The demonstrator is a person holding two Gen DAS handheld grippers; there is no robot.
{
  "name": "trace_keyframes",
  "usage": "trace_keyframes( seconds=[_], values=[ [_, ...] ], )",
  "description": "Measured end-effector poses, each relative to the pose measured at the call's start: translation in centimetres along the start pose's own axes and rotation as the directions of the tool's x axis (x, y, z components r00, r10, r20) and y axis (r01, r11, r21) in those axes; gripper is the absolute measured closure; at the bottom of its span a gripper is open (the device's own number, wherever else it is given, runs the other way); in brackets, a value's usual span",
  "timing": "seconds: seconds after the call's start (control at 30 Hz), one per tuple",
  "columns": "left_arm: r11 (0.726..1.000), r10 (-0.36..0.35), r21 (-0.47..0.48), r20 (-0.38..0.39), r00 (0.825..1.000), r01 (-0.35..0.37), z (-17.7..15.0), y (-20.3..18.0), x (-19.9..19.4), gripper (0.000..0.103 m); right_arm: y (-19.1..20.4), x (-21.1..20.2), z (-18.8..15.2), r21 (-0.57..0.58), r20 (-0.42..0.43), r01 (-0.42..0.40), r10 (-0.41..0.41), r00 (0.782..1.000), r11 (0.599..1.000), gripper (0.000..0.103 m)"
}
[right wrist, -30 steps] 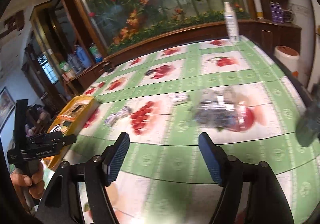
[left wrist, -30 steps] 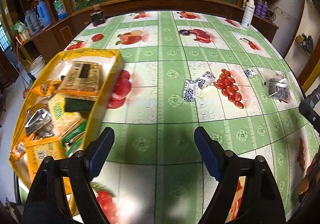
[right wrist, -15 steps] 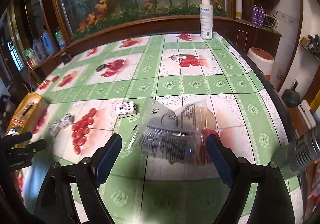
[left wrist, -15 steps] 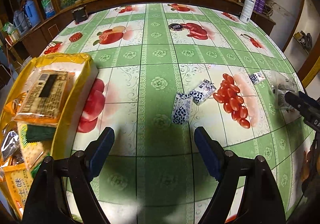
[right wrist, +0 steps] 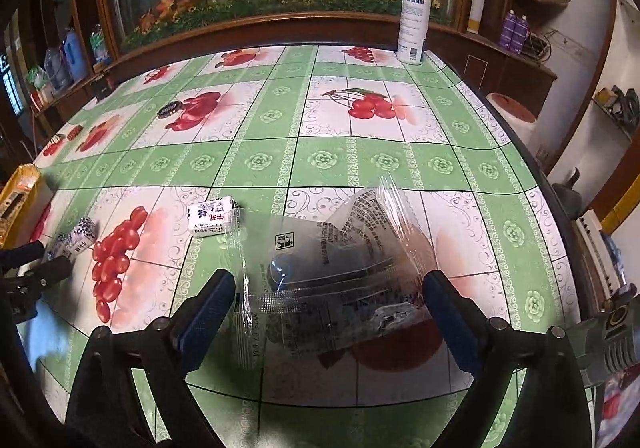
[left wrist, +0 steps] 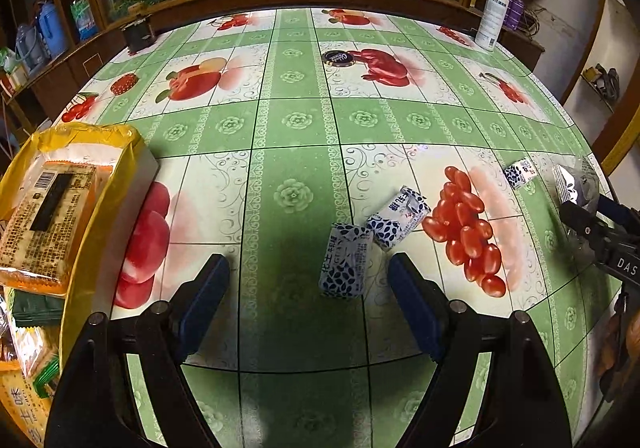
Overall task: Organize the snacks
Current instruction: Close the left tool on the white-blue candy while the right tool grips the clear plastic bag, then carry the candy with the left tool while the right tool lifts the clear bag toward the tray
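Observation:
My left gripper (left wrist: 308, 288) is open just above the table. A blue-and-white candy packet (left wrist: 345, 266) lies between its fingertips, a second one (left wrist: 398, 218) touches it further back, and a third (left wrist: 519, 174) lies to the right. A yellow box (left wrist: 100, 184) full of snack packs stands at the left. My right gripper (right wrist: 328, 300) is open around a clear plastic snack bag (right wrist: 332, 276) lying flat on the table. The third candy packet also shows in the right wrist view (right wrist: 212, 217), left of the bag.
The table carries a green fruit-print cloth (left wrist: 296, 120). A white spray bottle (right wrist: 414, 16) stands at the far right corner. A dark round lid (left wrist: 337, 57) lies far back. A dark small box (left wrist: 138, 34) sits at the far left edge. The right table edge (right wrist: 552, 184) is close.
Both grippers moved forward and down. The left one left the yellow box and closed in on the candy packets. The right one came up to the clear bag, which now lies between its fingers.

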State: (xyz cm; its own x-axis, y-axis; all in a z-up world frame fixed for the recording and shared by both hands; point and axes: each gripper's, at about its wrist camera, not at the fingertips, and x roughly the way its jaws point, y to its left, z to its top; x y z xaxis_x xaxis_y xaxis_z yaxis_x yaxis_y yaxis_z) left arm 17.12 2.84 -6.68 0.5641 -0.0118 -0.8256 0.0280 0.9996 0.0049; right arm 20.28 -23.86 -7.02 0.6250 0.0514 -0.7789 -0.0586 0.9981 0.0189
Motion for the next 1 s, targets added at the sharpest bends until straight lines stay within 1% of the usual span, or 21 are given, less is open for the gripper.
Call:
trace_keyframes(
  seconds=[0.03,0.07,0.1,0.13,0.2,0.23,0.27,0.43,0.57,0.6,0.67,0.7,0.73,0.87,0.93,1.0],
  values=[
    [1.000,-0.001,0.004,0.006,1.000,0.001,-0.1,-0.1,-0.1,0.024,0.0,0.0,0.0,-0.002,-0.001,0.000,0.000,1.000,1.000,0.007],
    [1.000,-0.003,0.008,0.011,1.000,0.003,-0.1,-0.1,-0.2,0.031,0.0,-0.1,0.0,-0.008,-0.002,-0.001,0.001,1.000,1.000,0.008],
    [1.000,-0.007,0.012,0.014,1.000,0.007,-0.1,-0.1,-0.3,0.039,0.2,0.0,0.0,-0.017,-0.004,-0.004,0.004,1.000,1.000,0.011],
    [1.000,-0.016,0.019,0.022,1.000,0.016,-0.1,-0.2,-0.4,0.045,0.3,-0.1,0.0,-0.026,-0.001,-0.010,0.010,1.000,1.000,0.013],
    [0.999,-0.034,0.029,0.025,0.999,0.034,-0.1,-0.3,-0.7,0.073,0.7,-0.3,-0.1,-0.040,0.005,-0.020,0.020,1.000,0.999,0.017],
    [0.999,-0.039,0.037,0.023,0.999,0.038,-0.1,-0.5,-0.8,0.080,0.8,-0.4,-0.2,-0.045,0.008,-0.027,0.027,1.000,0.999,0.018],
    [0.998,-0.040,0.044,0.021,0.999,0.039,-0.1,-0.6,-0.9,0.086,0.8,-0.6,-0.3,-0.046,0.013,-0.036,0.036,0.999,0.998,0.022],
    [0.997,-0.041,0.059,0.022,0.999,0.040,-1.3,-0.8,-1.6,0.086,1.2,-1.6,-1.0,-0.050,0.028,-0.065,0.066,0.997,0.997,0.033],
    [0.999,-0.041,0.032,0.038,0.998,0.039,-2.4,-0.1,-3.1,0.087,1.8,-2.7,-1.8,-0.046,0.035,-0.116,0.118,0.992,0.992,0.034],
    [0.999,-0.030,0.026,0.048,0.998,0.028,-2.7,0.2,-3.6,0.087,1.9,-3.2,-2.0,-0.040,0.040,-0.142,0.144,0.989,0.989,0.034],
    [1.000,-0.005,0.013,0.068,0.998,0.004,-3.2,0.8,-4.8,0.087,2.4,-4.1,-2.5,-0.036,0.053,-0.165,0.167,0.985,0.986,0.035],
    [1.000,0.009,0.002,0.079,0.997,-0.009,-3.5,1.2,-5.5,0.087,2.7,-4.6,-2.8,-0.037,0.063,-0.180,0.182,0.981,0.983,0.040],
    [1.000,0.022,-0.008,0.088,0.996,-0.021,-3.7,1.5,-6.0,0.087,3.1,-5.2,-3.0,-0.037,0.071,-0.197,0.199,0.977,0.980,0.042],
    [0.997,0.060,-0.054,0.122,0.991,-0.053,-4.5,3.3,-8.3,0.086,4.6,-6.6,-3.6,-0.046,0.078,-0.250,0.253,0.964,0.967,0.048],
    [0.996,0.073,-0.070,0.134,0.988,-0.064,-4.8,4.1,-9.2,0.086,5.3,-7.2,-3.9,-0.047,0.079,-0.293,0.296,0.952,0.955,0.055],
    [0.994,0.090,-0.080,0.149,0.985,-0.079,-5.1,4.7,-10.2,0.086,6.0,-7.9,-4.0,-0.055,0.085,-0.321,0.325,0.942,0.946,0.067]
  ],
)
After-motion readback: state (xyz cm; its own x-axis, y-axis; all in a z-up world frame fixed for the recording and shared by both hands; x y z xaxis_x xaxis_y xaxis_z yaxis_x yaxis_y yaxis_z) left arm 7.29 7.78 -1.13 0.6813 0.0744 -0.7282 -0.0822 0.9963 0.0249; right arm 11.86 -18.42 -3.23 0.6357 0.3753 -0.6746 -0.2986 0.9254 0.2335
